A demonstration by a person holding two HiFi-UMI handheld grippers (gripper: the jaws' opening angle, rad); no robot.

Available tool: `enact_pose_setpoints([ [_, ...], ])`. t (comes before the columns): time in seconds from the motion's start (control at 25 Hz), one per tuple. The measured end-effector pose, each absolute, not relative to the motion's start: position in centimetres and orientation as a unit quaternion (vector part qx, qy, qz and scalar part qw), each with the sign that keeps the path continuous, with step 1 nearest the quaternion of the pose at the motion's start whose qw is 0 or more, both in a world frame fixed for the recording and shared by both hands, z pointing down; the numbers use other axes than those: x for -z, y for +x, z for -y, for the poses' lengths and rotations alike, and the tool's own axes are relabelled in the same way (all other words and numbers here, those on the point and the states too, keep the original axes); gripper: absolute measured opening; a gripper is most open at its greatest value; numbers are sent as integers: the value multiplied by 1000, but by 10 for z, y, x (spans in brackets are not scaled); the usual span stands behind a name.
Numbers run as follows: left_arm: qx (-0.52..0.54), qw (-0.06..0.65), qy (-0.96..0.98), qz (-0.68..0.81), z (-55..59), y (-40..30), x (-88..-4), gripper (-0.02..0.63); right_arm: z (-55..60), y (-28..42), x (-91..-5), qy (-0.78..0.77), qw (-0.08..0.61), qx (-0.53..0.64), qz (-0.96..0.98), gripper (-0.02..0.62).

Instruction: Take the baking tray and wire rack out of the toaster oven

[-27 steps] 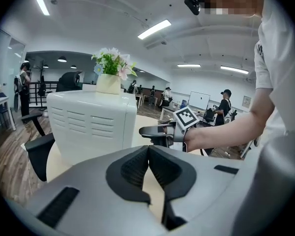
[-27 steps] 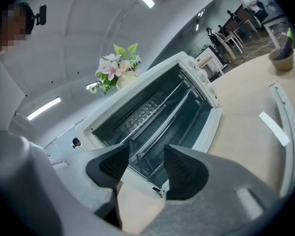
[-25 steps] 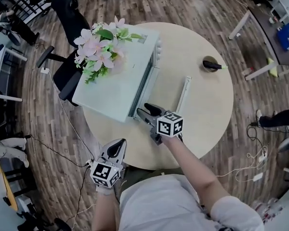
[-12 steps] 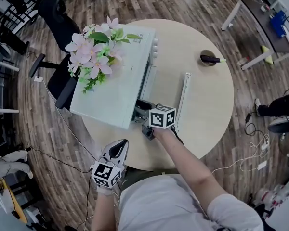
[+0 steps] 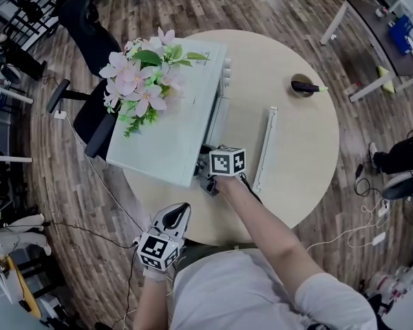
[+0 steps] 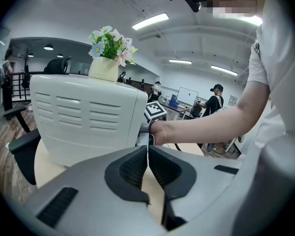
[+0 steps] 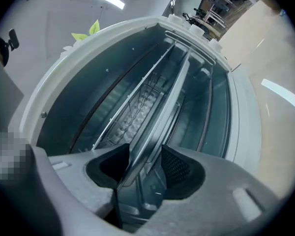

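Observation:
A white toaster oven (image 5: 165, 126) stands on the round table (image 5: 296, 157) with its door (image 5: 265, 146) folded down. My right gripper (image 5: 205, 165) reaches into the oven's mouth. Inside, the metal baking tray (image 7: 160, 112) runs away from me, and its front rim passes between my right gripper's (image 7: 145, 163) jaws. The jaws stand apart and the right pad is clear of the rim. The wire rack (image 7: 132, 112) sits beside the tray, deeper in. My left gripper (image 5: 179, 212) hangs off the table's near edge, shut and empty (image 6: 147, 166), pointing at the oven's side (image 6: 83, 122).
A pot of pink flowers (image 5: 141, 81) stands on top of the oven. A small dark bowl (image 5: 303, 86) sits at the table's far right. An office chair (image 5: 89, 26) stands behind the oven. Cables lie on the wooden floor (image 5: 76, 184).
My right gripper has moved left, from the open door into the oven's mouth, and rolled a little. The left gripper has stayed below the table's edge.

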State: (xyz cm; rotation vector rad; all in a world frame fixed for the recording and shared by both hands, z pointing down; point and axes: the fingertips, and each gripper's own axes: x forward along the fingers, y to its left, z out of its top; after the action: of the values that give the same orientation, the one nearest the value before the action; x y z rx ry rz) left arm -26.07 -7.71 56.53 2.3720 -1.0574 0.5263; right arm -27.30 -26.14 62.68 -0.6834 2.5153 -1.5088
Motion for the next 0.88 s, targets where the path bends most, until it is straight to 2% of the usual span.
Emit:
enact_pose_setpoints([
  [0.12, -193, 246, 864, 394, 74, -261, -566, 0, 260, -274, -624, -222, 62, 492, -840, 169],
  [0.44, -198, 250, 856, 408, 66, -254, -567, 0, 254, -258, -625, -232, 42, 482, -844, 165],
  [0.88, -200, 257, 846, 422, 51, -221, -564, 0, 234, -204, -626, -241, 55, 510, -824, 140],
])
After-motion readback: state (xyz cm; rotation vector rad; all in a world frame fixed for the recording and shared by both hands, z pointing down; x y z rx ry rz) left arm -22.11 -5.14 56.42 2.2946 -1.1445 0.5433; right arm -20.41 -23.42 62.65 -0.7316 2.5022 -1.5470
